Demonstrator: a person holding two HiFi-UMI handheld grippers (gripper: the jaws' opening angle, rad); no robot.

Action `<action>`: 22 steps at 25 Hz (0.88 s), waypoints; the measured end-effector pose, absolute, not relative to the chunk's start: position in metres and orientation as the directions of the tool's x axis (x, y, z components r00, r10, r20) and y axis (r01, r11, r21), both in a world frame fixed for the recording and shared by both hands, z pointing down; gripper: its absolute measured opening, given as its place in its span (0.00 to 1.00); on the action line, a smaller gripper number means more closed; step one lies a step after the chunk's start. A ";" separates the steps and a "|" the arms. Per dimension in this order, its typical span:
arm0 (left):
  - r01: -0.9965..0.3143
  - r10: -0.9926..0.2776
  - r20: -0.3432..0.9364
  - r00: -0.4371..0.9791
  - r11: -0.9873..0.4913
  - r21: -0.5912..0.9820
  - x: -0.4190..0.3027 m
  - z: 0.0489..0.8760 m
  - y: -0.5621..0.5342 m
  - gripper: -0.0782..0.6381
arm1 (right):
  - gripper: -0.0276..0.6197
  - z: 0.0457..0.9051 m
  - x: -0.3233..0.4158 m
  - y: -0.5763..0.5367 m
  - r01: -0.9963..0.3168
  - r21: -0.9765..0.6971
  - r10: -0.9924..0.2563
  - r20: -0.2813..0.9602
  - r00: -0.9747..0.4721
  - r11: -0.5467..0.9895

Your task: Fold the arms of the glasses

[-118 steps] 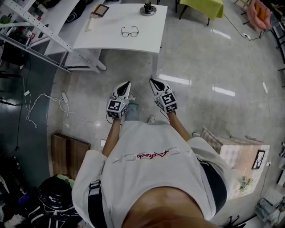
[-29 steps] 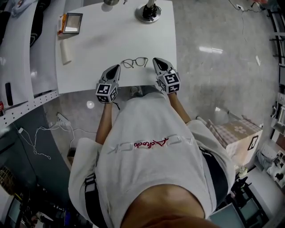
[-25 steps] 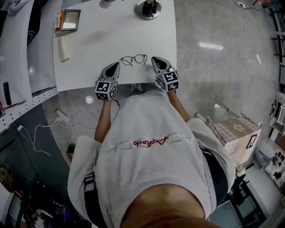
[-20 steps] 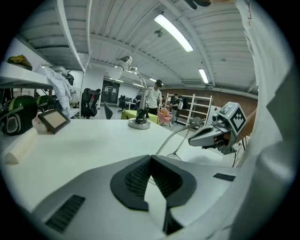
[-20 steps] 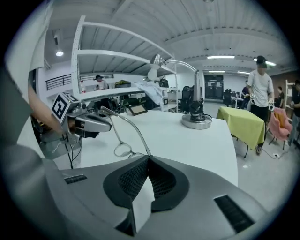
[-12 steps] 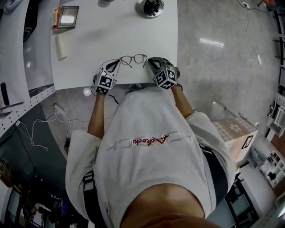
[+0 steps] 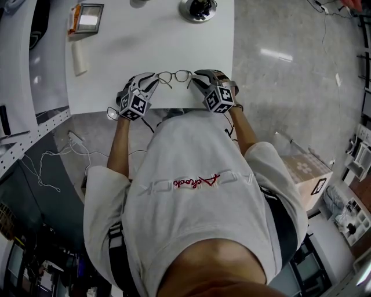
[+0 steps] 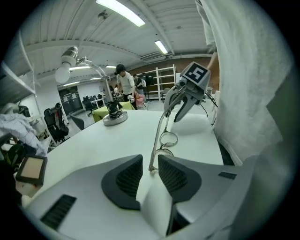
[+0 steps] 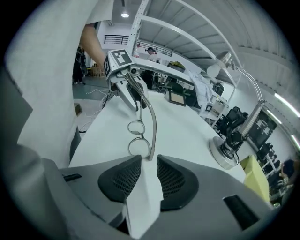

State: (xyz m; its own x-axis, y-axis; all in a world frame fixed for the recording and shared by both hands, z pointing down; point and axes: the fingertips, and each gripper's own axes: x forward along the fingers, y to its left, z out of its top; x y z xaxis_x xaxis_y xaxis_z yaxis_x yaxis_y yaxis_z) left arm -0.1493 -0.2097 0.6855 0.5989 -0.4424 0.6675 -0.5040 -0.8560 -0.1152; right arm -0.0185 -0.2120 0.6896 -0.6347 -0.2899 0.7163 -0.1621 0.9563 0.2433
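The thin-rimmed glasses (image 7: pixel 174 76) lie on the white table (image 7: pixel 116 93) near its front edge, arms unfolded toward me. My left gripper (image 7: pixel 152 77) is at their left arm's end and my right gripper (image 7: pixel 195 79) at their right arm's end, both turned inward. In the left gripper view the jaws (image 8: pixel 150 161) stand a narrow gap apart, with an arm tip of the glasses (image 8: pixel 158 140) in that gap and the right gripper (image 8: pixel 180 101) facing. The right gripper view mirrors this: a narrow gap (image 9: pixel 149 158), the glasses (image 9: pixel 153 124), and the left gripper (image 9: pixel 132 89) beyond.
A lamp base (image 7: pixel 200 8) stands at the table's far edge, also seen as the lamp base (image 8: pixel 115 117) and lamp base (image 9: pixel 225 152). A framed panel (image 7: pixel 87 17) and a white roll (image 7: pixel 77 58) lie at the left. A box (image 7: pixel 304 171) sits on the floor. People (image 8: pixel 124 82) stand far back.
The person has walked up to the table. Both grippers have moved from its front edge up to the glasses and turned inward to the arm ends.
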 end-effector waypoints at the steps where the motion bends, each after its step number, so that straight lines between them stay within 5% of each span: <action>1: -0.483 -0.435 0.671 0.601 -0.866 -0.128 -0.148 0.685 -0.210 0.28 | 0.20 0.687 -0.020 -0.213 -0.141 0.259 -0.288 0.715 -0.637 0.956; 13: -0.408 -0.393 0.683 0.616 -0.901 -0.150 -0.140 0.684 -0.211 0.26 | 0.16 0.675 -0.032 -0.211 0.041 0.357 -0.245 0.716 -0.654 0.933; 22: -0.347 -0.361 0.694 0.623 -0.923 -0.168 -0.134 0.684 -0.212 0.20 | 0.11 0.672 -0.034 -0.210 0.055 0.354 -0.227 0.703 -0.673 0.934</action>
State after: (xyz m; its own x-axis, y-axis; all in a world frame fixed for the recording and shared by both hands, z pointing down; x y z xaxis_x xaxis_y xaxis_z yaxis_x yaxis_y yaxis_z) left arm -0.1342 -0.2118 0.6843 0.6229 -0.3608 0.6942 -0.3467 -0.9227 -0.1684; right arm -0.0340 -0.2101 0.6720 -0.6734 -0.2273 0.7035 0.0545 0.9337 0.3539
